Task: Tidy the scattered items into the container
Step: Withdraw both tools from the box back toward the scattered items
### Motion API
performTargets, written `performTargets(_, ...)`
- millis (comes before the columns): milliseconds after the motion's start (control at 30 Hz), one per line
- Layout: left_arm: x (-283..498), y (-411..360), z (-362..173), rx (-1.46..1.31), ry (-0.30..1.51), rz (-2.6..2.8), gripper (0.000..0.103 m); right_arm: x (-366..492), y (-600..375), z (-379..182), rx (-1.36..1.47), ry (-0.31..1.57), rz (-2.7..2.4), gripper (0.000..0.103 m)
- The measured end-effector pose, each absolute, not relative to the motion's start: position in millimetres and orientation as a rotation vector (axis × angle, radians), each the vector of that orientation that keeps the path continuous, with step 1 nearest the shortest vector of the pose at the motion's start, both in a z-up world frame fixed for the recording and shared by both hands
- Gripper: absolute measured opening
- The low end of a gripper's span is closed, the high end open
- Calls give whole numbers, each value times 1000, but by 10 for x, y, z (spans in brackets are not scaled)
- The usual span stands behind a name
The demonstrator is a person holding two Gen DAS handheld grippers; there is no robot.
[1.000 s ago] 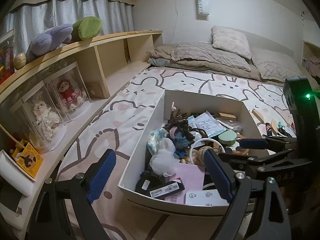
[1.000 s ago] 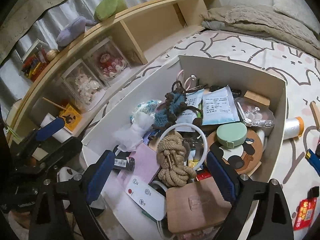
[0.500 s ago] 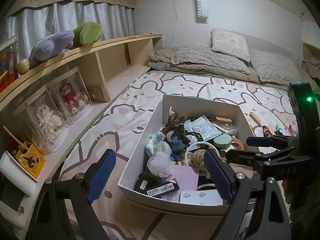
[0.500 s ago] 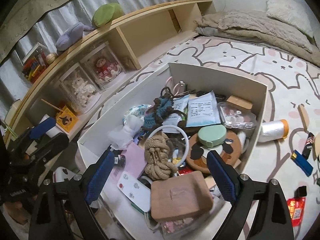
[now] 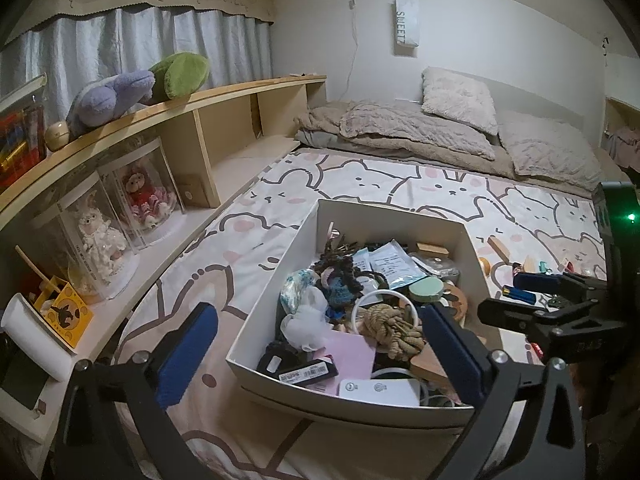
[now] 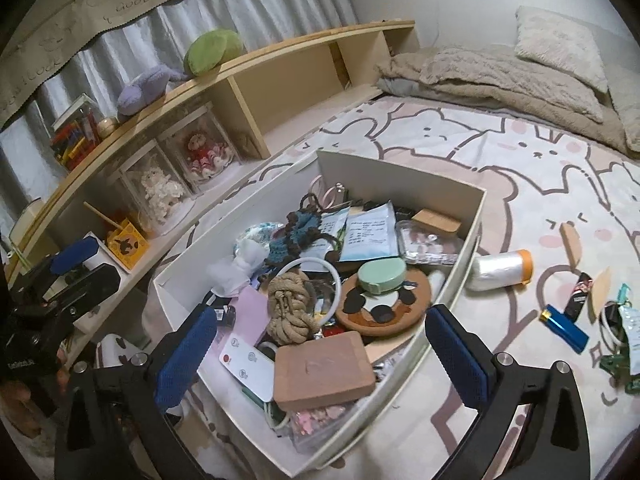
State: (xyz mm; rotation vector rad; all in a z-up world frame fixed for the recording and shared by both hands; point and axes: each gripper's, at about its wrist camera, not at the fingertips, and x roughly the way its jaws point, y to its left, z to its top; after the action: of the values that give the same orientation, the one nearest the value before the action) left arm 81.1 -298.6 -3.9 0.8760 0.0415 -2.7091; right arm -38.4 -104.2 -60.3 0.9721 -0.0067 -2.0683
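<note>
A white open box [image 5: 352, 402] [image 6: 472, 248] sits on the bed, full of small items: a rope knot [image 6: 288, 308], a mint round case [image 6: 380, 276], a brown block [image 6: 324, 368], paper packets [image 6: 368, 232]. My left gripper [image 5: 320, 352] is open and empty, held back from the box's near edge. My right gripper [image 6: 320, 352] is open and empty above the box's near corner. Loose on the sheet right of the box lie a plastic roll [image 6: 500, 268], a blue lighter [image 6: 564, 328], a wooden piece [image 6: 570, 244] and several small packets [image 6: 616, 312].
A curved wooden shelf [image 5: 224, 96] runs along the left with plush toys [image 5: 108, 96] on top and doll cases [image 5: 140, 200] below. Pillows and a blanket [image 5: 440, 128] lie at the bed's far end. The right gripper shows at the right of the left wrist view [image 5: 560, 300].
Both grippers have pulled back and up from the box, so it looks smaller and more of the bed shows. Nothing was picked up or dropped.
</note>
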Motion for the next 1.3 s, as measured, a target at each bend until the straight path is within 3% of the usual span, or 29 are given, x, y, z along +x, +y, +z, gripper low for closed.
performTargets(1300, 1106, -2537, 200, 861, 85, -2698, 103, -65, -303, -135, 819, 26, -2170, 103)
